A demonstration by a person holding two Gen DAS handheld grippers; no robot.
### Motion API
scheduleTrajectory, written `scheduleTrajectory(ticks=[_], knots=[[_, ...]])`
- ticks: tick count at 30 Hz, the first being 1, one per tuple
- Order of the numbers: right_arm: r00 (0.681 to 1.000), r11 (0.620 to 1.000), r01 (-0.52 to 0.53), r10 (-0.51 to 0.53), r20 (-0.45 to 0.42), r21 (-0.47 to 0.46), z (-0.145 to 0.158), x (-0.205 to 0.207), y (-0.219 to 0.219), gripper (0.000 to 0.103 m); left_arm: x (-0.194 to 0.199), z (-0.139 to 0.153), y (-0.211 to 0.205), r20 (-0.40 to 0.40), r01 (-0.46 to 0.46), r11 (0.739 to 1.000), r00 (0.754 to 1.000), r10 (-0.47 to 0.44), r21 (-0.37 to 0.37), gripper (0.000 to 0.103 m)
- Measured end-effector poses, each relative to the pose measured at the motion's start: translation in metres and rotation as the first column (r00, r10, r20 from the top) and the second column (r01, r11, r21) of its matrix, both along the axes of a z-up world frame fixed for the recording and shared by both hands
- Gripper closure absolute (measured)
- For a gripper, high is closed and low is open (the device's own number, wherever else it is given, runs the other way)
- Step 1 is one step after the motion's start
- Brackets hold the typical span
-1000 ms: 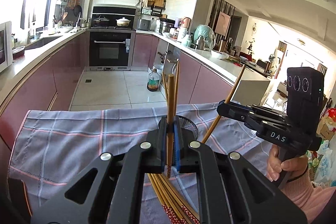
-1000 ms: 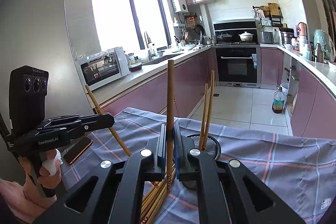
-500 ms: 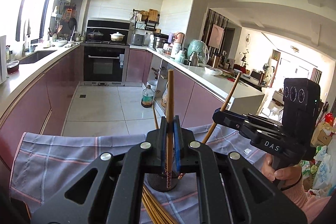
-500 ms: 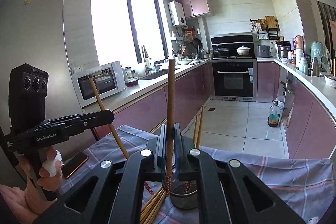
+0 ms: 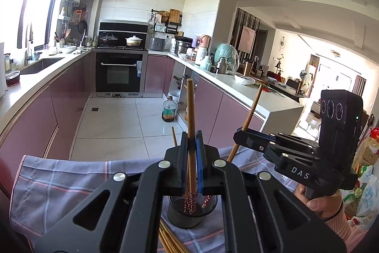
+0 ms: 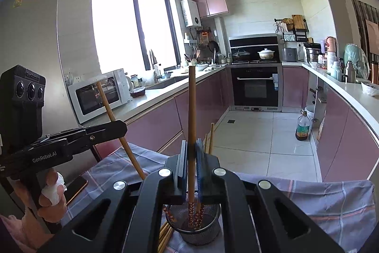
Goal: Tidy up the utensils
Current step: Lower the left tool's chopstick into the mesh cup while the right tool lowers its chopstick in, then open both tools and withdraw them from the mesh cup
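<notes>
- Left wrist view: the left gripper (image 5: pixel 192 153) is closed on one wooden chopstick (image 5: pixel 190 115), held nearly upright, with its patterned lower end inside the mouth of the mesh holder (image 5: pixel 191 210).
- The mesh holder stands on the checked cloth (image 5: pixel 59 181) that covers the bench; more loose chopsticks (image 5: pixel 169 241) lie on the cloth just in front of the holder.
- In the right wrist view, the right gripper (image 6: pixel 192 158) is likewise clamped on a second chopstick (image 6: pixel 191 110), upright, with its patterned tip down in the same holder (image 6: pixel 193 227).
- A few chopsticks already lean inside the holder, on its far side.
- The step in hand appears to be dropping both held chopsticks into the holder.
- The next move calls for lowering each stick until its tip is near the holder's bottom, then opening the jaws so that it leans against the rim without tipping the light holder.
- After that, the loose sticks in front of the holder remain to be picked up.
</notes>
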State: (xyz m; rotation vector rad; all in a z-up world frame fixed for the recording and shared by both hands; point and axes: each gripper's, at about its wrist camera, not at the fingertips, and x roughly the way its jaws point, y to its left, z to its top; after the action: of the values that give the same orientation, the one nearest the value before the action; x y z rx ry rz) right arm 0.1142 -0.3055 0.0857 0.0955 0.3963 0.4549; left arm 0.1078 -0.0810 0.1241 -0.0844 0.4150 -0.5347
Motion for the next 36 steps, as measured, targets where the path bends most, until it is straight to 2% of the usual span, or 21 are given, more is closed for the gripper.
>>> scheduleTrajectory(ticks=[9,18,26,28,30,32,36], knots=[[0.995,0.999,-0.013,0.009,-0.101,-0.033,-0.026,0.017,0.007,0.098,0.028,-0.034,-0.012,-0.097,0.024,0.999,0.995,-0.019,0.045,0.096],[0.977,0.998,-0.024,0.010,-0.214,-0.065,-0.050,0.038,0.012,0.097,0.060,-0.072,-0.022,-0.214,0.073,0.994,0.975,-0.054,0.083,0.096],[0.970,0.999,0.012,-0.022,-0.242,-0.042,-0.057,0.050,0.008,0.095,0.084,-0.080,-0.021,-0.239,0.050,0.995,0.971,-0.029,0.085,0.095],[0.970,0.999,0.020,-0.026,-0.241,-0.030,-0.057,0.050,0.005,0.093,0.088,-0.085,-0.020,-0.253,0.035,0.996,0.967,-0.013,0.082,0.092],[0.972,0.999,0.024,-0.029,-0.233,-0.025,-0.058,0.047,0.006,0.085,0.090,-0.090,-0.018,-0.258,0.018,0.996,0.966,0.004,0.085,0.077],[0.974,0.999,0.026,-0.030,-0.223,-0.022,-0.057,0.044,0.006,0.075,0.092,-0.097,-0.013,-0.263,0.013,0.996,0.965,0.010,0.086,0.077],[0.976,1.000,0.017,-0.020,-0.219,-0.015,-0.061,0.036,0.007,0.074,0.092,-0.105,-0.010,-0.261,-0.005,0.996,0.965,0.029,0.093,0.077]])
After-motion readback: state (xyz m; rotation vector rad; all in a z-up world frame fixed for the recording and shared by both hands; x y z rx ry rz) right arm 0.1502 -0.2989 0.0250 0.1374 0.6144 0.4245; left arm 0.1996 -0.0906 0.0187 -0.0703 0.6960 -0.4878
